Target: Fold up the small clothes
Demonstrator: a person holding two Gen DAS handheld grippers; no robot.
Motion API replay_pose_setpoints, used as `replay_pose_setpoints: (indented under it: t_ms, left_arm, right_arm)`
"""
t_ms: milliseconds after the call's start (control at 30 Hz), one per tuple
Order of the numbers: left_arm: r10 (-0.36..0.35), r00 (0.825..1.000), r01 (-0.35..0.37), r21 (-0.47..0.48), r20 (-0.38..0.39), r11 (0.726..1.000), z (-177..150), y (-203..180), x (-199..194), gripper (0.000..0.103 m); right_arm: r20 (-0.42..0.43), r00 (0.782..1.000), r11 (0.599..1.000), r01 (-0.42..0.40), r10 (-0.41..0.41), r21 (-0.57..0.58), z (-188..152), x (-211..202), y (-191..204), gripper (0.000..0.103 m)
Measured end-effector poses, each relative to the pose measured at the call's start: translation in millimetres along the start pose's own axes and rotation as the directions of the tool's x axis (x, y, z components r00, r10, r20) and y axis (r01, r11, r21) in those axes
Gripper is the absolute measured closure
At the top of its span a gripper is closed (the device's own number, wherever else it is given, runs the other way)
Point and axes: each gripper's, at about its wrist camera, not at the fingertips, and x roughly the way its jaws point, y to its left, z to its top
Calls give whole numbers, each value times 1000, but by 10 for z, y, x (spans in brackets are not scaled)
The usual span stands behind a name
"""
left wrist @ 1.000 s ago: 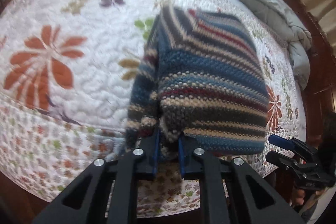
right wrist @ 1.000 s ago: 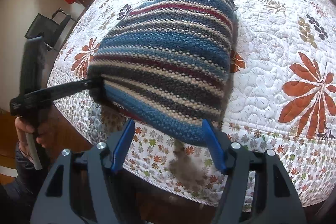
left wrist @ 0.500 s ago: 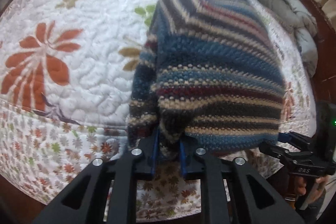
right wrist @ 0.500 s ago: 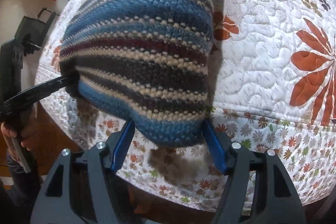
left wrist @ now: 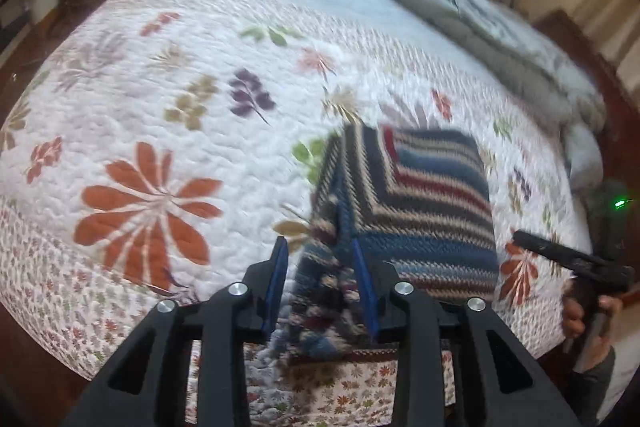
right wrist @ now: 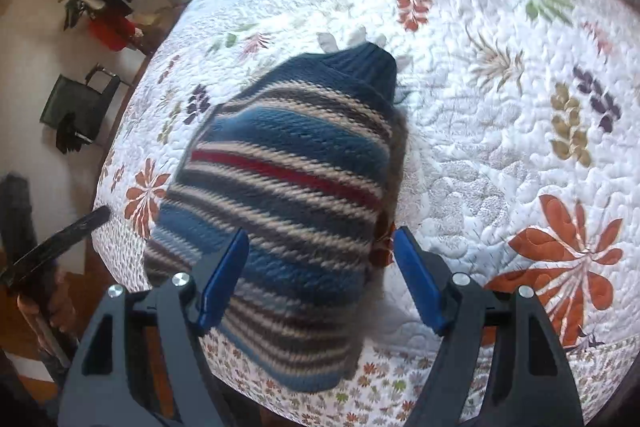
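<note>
Floral quilt (right wrist: 500, 147) under striped sweater (right wrist: 292, 179)

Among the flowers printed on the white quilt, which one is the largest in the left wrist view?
The orange flower at the near left of the white quilted bedspread. Its long orange petals spread much wider than the small purple sprig and olive sprig farther back.

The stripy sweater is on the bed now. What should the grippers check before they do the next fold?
1. Striped sweater lying on the quilt: ok.
2. Left gripper let go: ok, jaws opening, pads off the knit between them.
3. Right gripper let go: ok, jaws opening, nothing pinched.
4. Fold neat and square: not ok, near edge looks bunched.
5. Sweater fully on the bed: not ok, its near edge droops over the side.
6. Layers underneath flat: cannot tell.
</note>
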Motion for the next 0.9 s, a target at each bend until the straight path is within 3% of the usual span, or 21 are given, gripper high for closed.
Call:
replay_pose_setpoints:
  t_ms: [133,233,333,533,633,767,900]
  left_arm:
    - [8,1000,-8,29,-9,1000,106,-32,134,68]
    - [-65,997,68,76,-44,995,187,-288,352,68]
    - [-89,994,98,141,-68,985,216,-618,641,67]
    - [-33,993,55,208,-109,977,119,-828,1131,67]
    - [-44,993,67,206,-110,976,112,-788,1154,67]
    - [-34,994,58,231,-104,971,83,-815,1128,67]
    - [-45,994,67,232,-100,970,57,-812,1095,67]
  right_arm:
    - [-17,999,999,35,-35,-1,127,246,-32,28]
    - [-35,999,999,6,-4,44,240,393,-118,28]
    - [-48,998,996,-25,29,82,363,500,-209,23]
    - [-79,988,984,-118,129,131,503,736,-376,19]
    - [-81,984,983,-149,158,108,507,781,-338,29]
    - [-67,995,997,-73,74,28,506,640,-156,51]
    - [-55,998,999,17,-18,-29,458,548,-34,58]
